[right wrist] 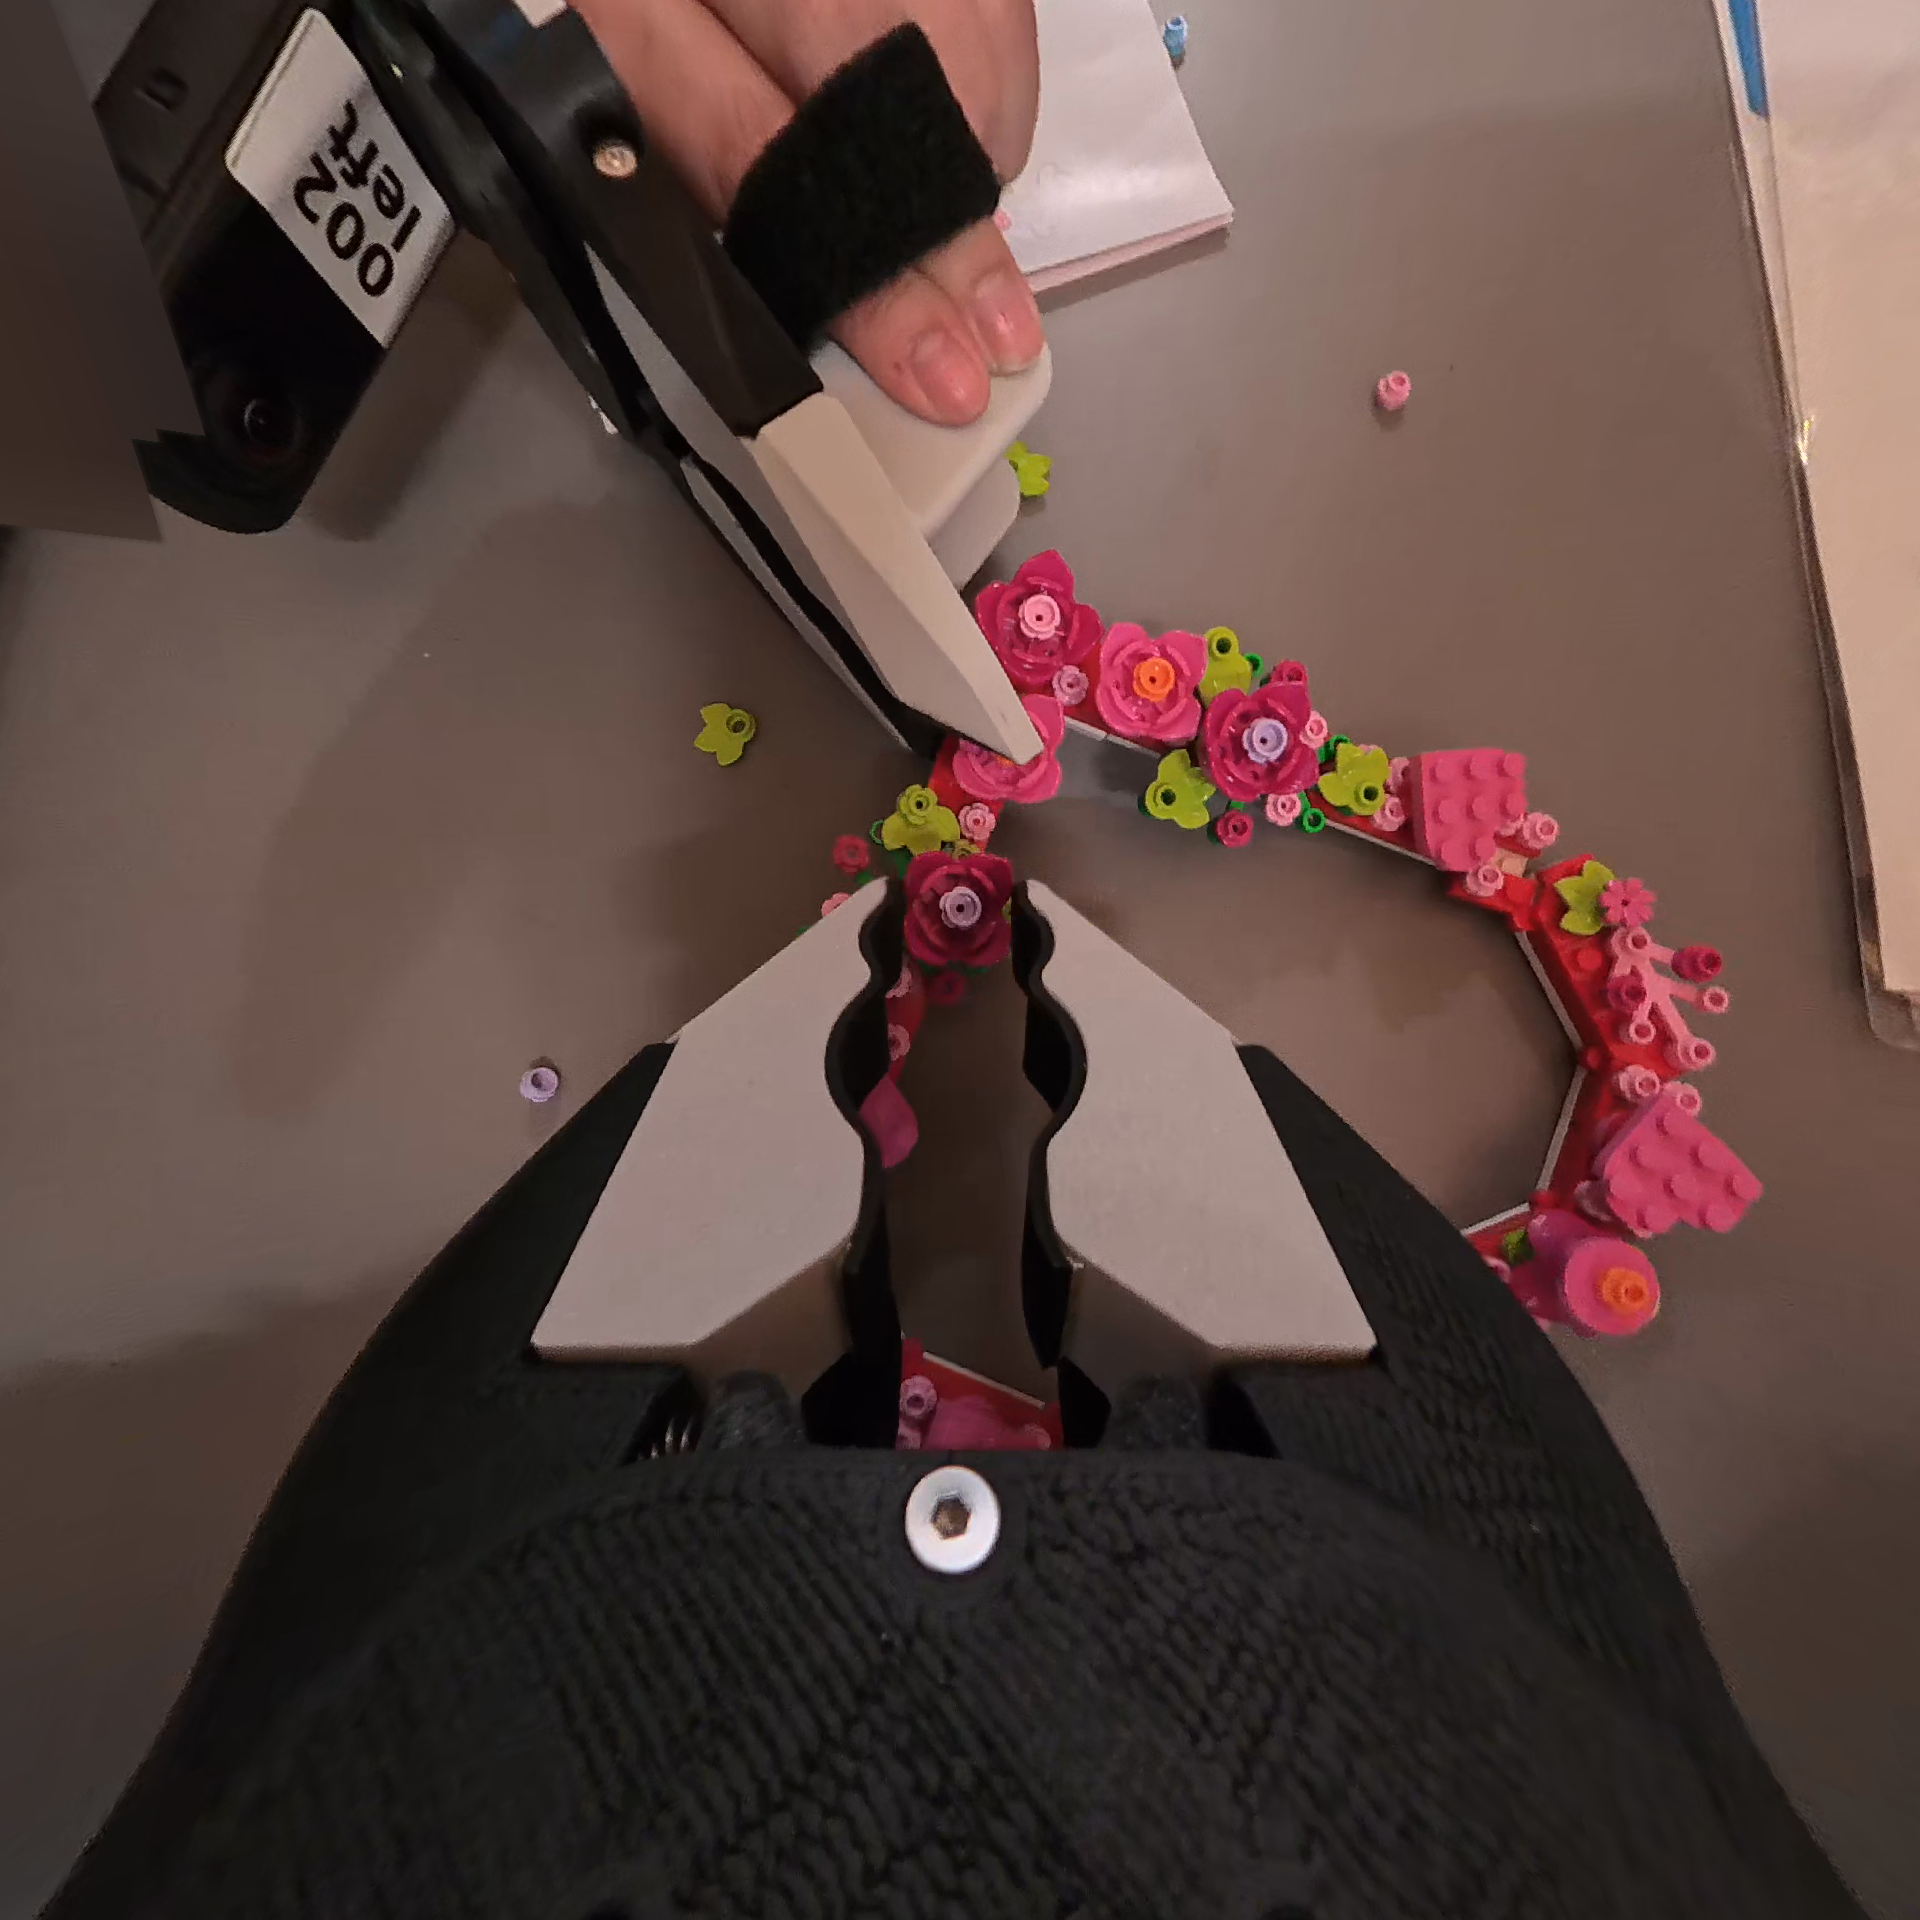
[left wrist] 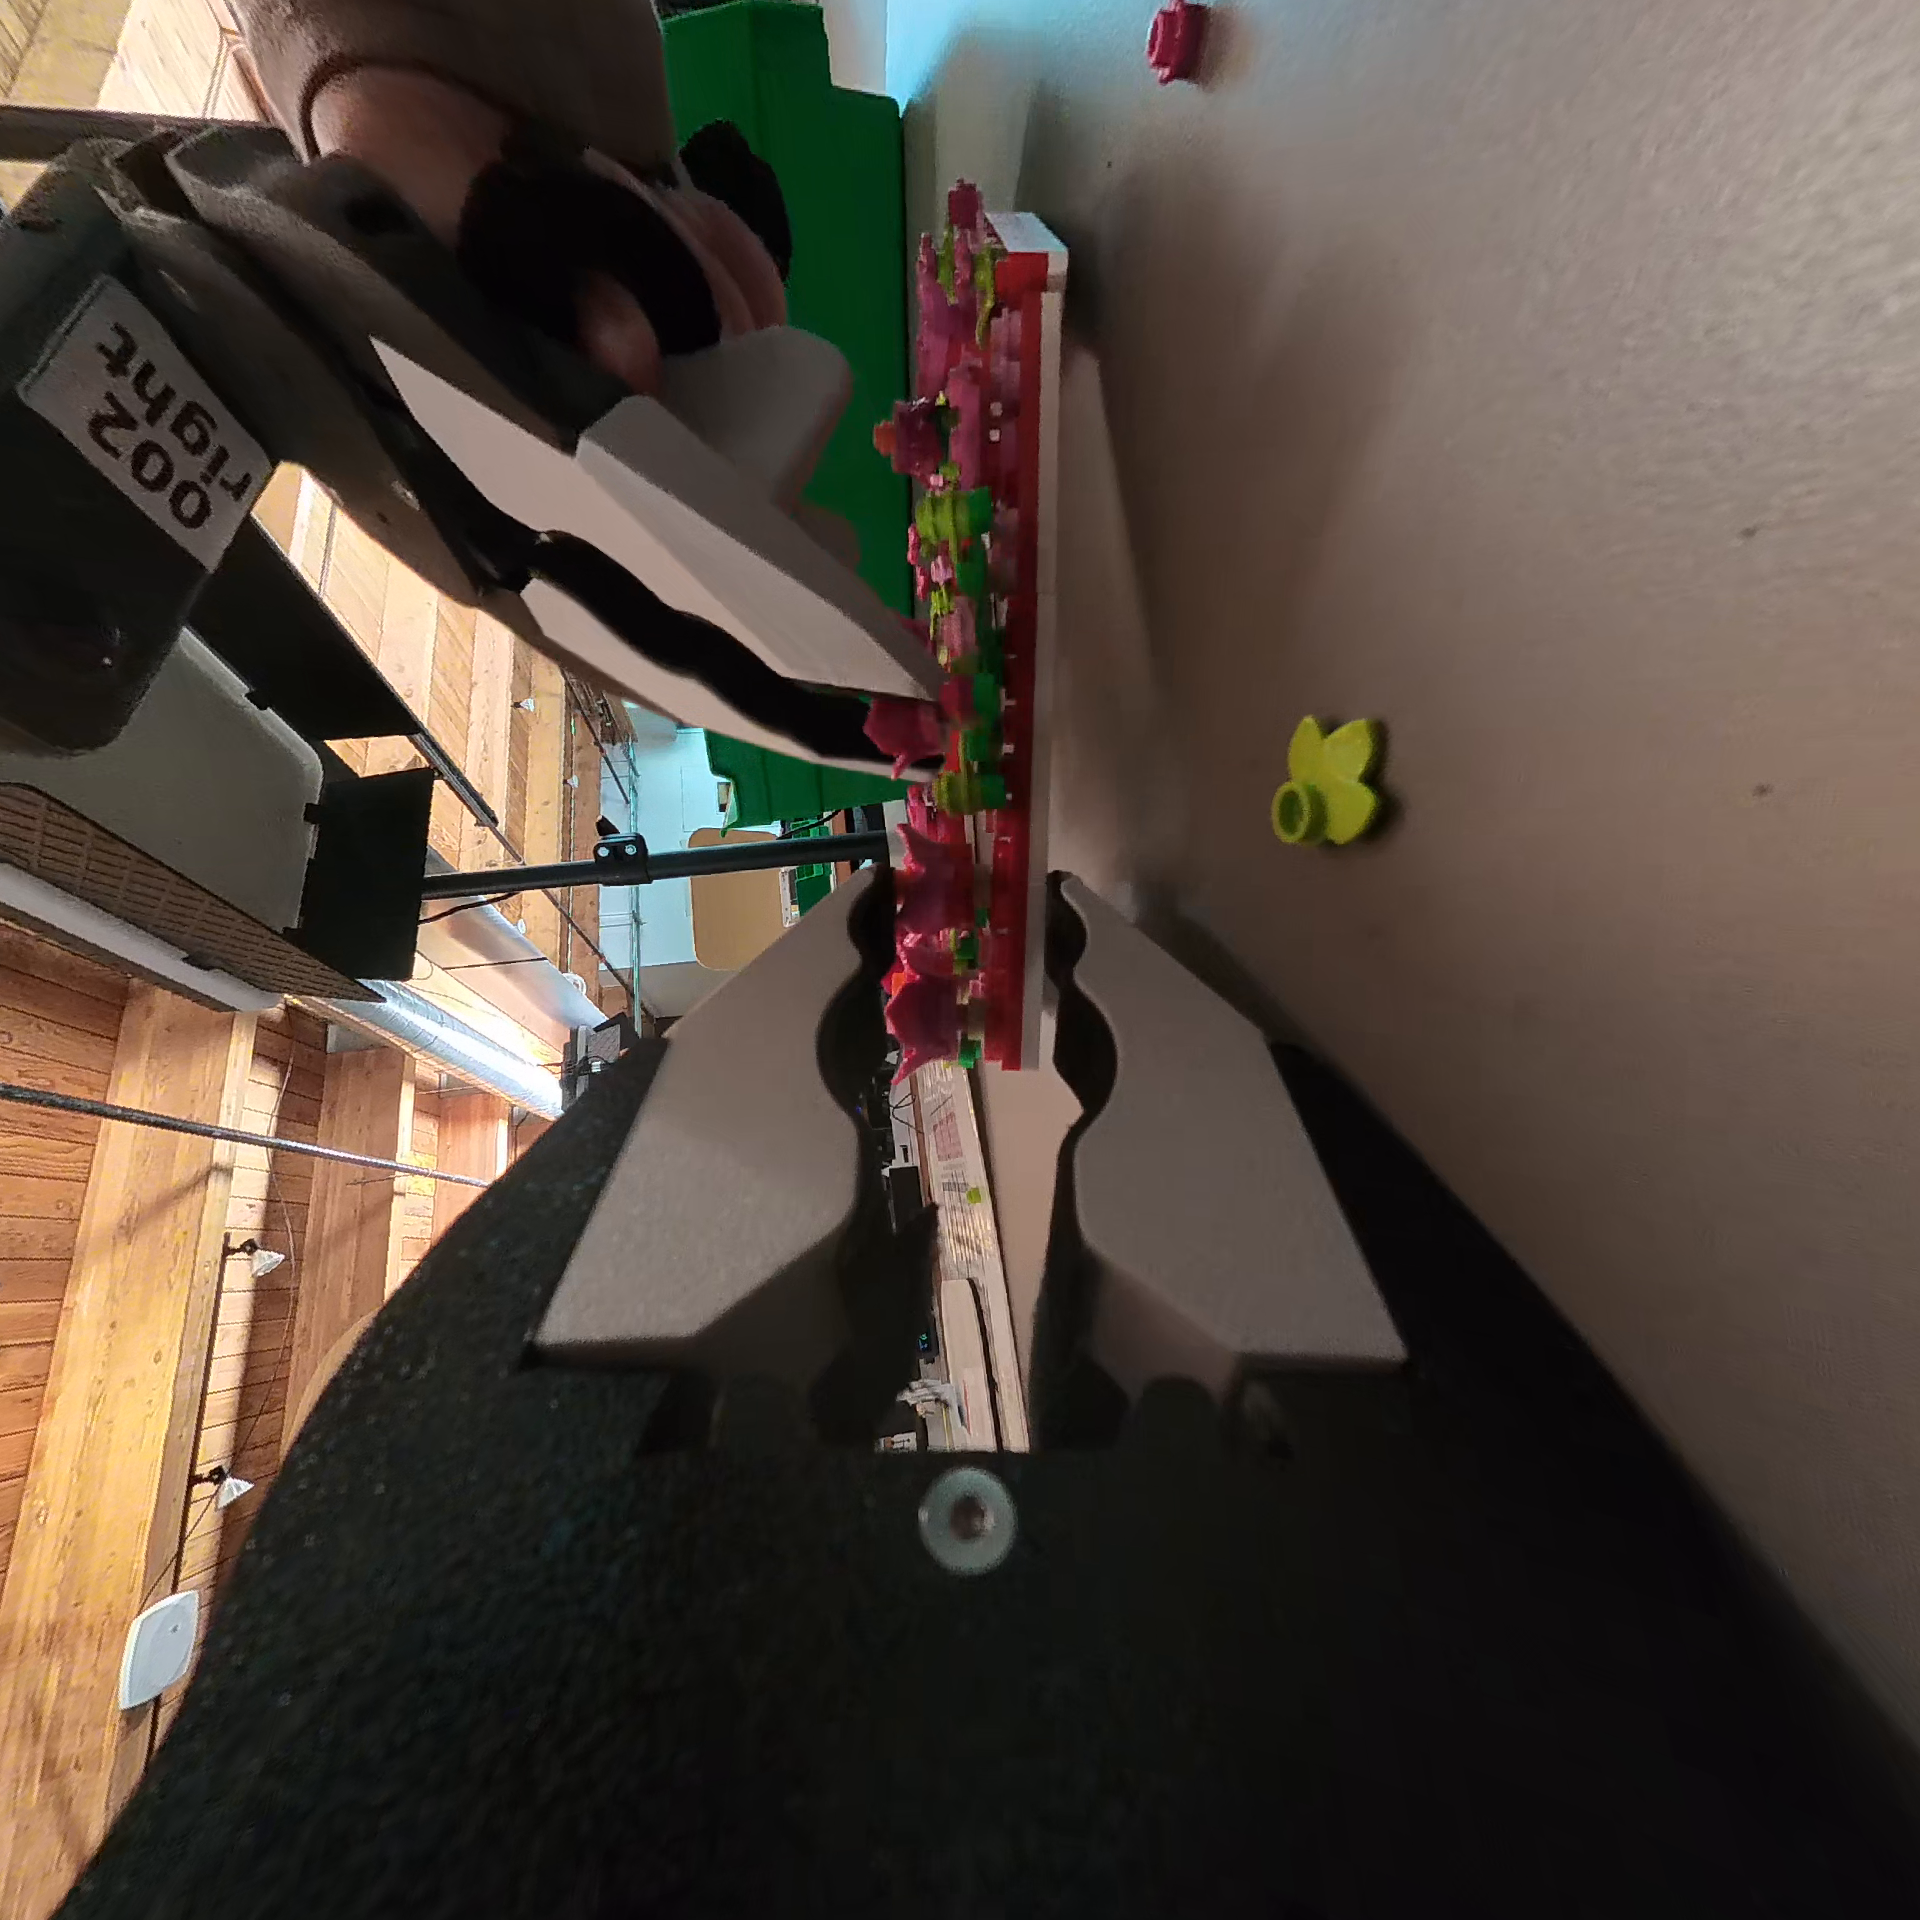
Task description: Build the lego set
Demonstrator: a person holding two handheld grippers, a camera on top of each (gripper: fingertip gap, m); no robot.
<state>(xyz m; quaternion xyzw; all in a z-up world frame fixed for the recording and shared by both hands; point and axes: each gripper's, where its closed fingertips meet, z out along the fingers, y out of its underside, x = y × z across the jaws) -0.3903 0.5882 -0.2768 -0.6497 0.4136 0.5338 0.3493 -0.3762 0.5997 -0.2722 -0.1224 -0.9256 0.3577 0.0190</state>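
Matte grey tabletop (right wrist: 312,831): L claw (left wrist: 971,894) clamps studded red frame (right wrist: 1558,914), R claw (right wrist: 954,899) pinches magenta rose (right wrist: 958,906).

My right gripper's body hides the lego wreath (right wrist: 1558,914) toward six o'clock; only a red sliver shows between my fingers (right wrist: 748,1143). My left fingers (right wrist: 904,665) cover part of one pink flower (right wrist: 1023,774). At three o'clock, the papers (right wrist: 1849,520) are cut off. In the left wrist view the wreath's flowers blur together edge-on.
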